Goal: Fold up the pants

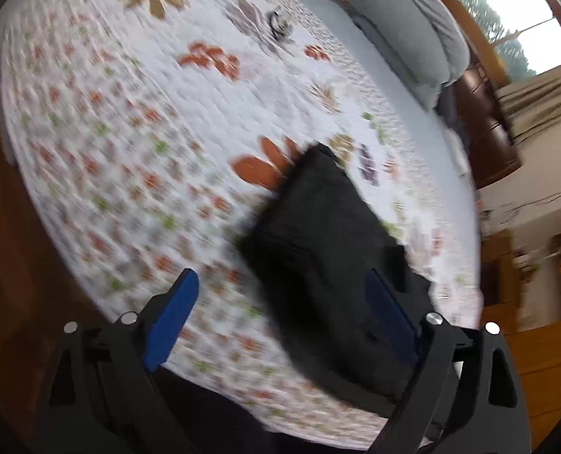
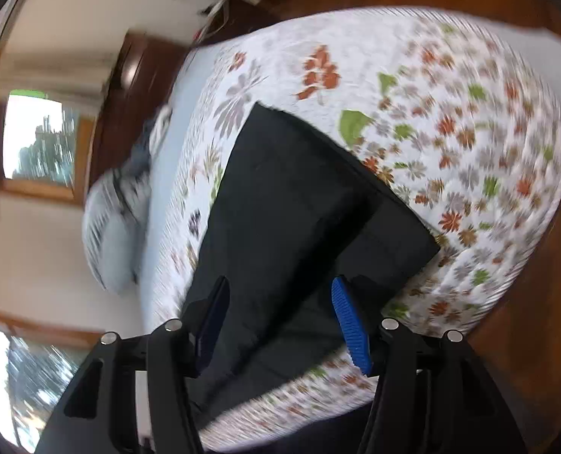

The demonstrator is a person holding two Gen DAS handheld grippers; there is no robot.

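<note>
Black pants (image 1: 318,227) lie folded into a flat, roughly rectangular stack on a floral quilt (image 1: 129,132) near the bed's edge. My left gripper (image 1: 280,276) hovers over the near end of the stack with its blue pads wide apart; the left pad is over bare quilt, the right pad over the cloth. In the right wrist view the pants (image 2: 299,196) fill the middle of the quilt (image 2: 469,132). My right gripper (image 2: 280,283) is open above their near end, with the fabric seen between its pads and nothing pinched. Both views are motion-blurred.
Grey pillows (image 1: 405,26) are piled at the head of the bed, seen again as pillows (image 2: 110,234). A small dark object (image 1: 280,24) lies far up the quilt. A dark wooden cabinet (image 1: 484,125) and a window (image 1: 515,30) stand beyond; wooden floor surrounds the bed.
</note>
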